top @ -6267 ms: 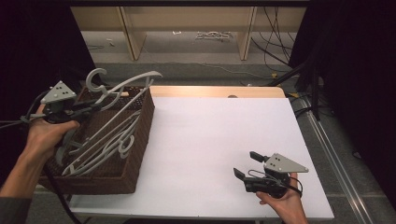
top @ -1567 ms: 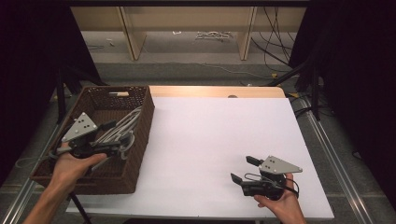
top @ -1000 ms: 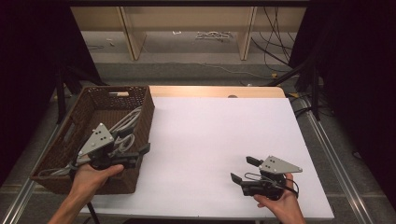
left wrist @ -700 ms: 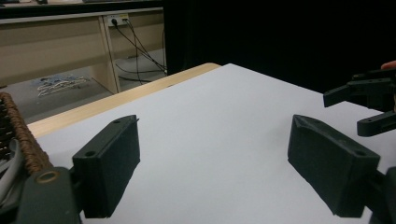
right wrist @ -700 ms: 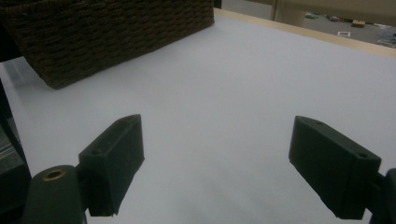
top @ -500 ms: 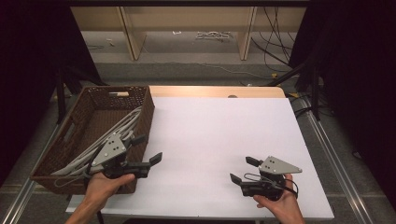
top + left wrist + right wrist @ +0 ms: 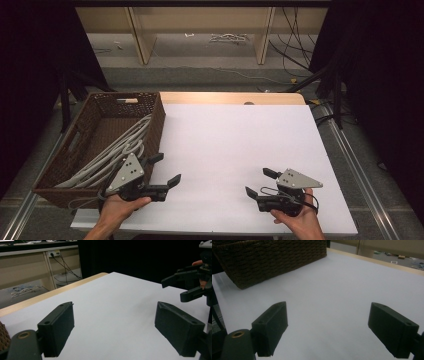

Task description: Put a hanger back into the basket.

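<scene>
Grey hangers (image 7: 112, 152) are seen lying inside the basket (image 7: 157, 125), slanted along its length, ends near the front wall; some loops appear to overhang the front rim, hard to tell. Placement into the basket is judged done. Left gripper (image 7: 166, 170) is held just right of the basket's front corner, over the white table (image 7: 235, 145), jaws spread wide, nothing between them; the same is confirmed in the left gripper view (image 7: 113, 330), where only bare table lies between the jaws. Right gripper (image 7: 256, 182) is parked near the table's front right, well apart from the basket, jaws likewise wide open and empty; in the right gripper view (image 7: 327, 327) the basket wall (image 7: 274, 260) is seen across the bare table. No other loose item is seen on the table. Remaining work is judged minimal: nothing is held, nothing is left to load as far as can be seen; at most, the hangers could be tucked fully below the rim, then both grippers set at rest.
</scene>
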The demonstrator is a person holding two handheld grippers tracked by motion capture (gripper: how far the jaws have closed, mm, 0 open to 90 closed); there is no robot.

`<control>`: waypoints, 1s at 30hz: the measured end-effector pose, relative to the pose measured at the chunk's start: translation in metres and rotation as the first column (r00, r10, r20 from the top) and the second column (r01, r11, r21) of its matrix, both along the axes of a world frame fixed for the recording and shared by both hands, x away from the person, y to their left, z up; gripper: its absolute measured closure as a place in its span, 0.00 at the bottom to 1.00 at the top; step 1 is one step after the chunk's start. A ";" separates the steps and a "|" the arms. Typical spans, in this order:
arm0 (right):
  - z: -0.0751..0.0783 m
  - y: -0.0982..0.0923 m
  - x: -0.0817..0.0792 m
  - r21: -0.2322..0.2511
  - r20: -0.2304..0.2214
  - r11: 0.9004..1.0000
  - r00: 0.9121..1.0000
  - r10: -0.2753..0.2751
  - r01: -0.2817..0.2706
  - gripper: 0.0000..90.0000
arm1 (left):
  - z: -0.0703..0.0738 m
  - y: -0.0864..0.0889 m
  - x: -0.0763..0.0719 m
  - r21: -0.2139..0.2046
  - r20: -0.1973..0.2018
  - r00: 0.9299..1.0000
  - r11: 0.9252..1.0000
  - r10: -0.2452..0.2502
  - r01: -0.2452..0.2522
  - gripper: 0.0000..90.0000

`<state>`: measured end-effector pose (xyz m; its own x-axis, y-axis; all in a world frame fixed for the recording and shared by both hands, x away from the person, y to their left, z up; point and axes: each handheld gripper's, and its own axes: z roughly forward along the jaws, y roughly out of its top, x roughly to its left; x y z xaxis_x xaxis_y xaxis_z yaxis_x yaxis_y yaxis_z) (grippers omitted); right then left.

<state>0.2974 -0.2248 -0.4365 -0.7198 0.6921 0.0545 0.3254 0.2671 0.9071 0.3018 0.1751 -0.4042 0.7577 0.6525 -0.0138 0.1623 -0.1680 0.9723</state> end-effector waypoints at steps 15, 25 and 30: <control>-0.004 0.002 -0.015 0.012 0.039 0.999 0.999 -0.031 0.031 0.18 | -0.026 -0.005 -0.011 0.013 0.012 1.000 1.000 -0.008 0.008 0.18; -0.003 -0.003 -0.023 0.030 0.062 0.998 0.996 -0.063 0.061 0.18 | -0.029 0.010 -0.014 0.003 0.040 0.999 1.000 0.020 -0.020 0.18; -0.002 -0.002 -0.024 0.021 0.065 0.998 0.996 -0.061 0.059 0.18 | -0.030 0.010 -0.014 -0.015 0.034 0.999 0.999 0.033 -0.033 0.18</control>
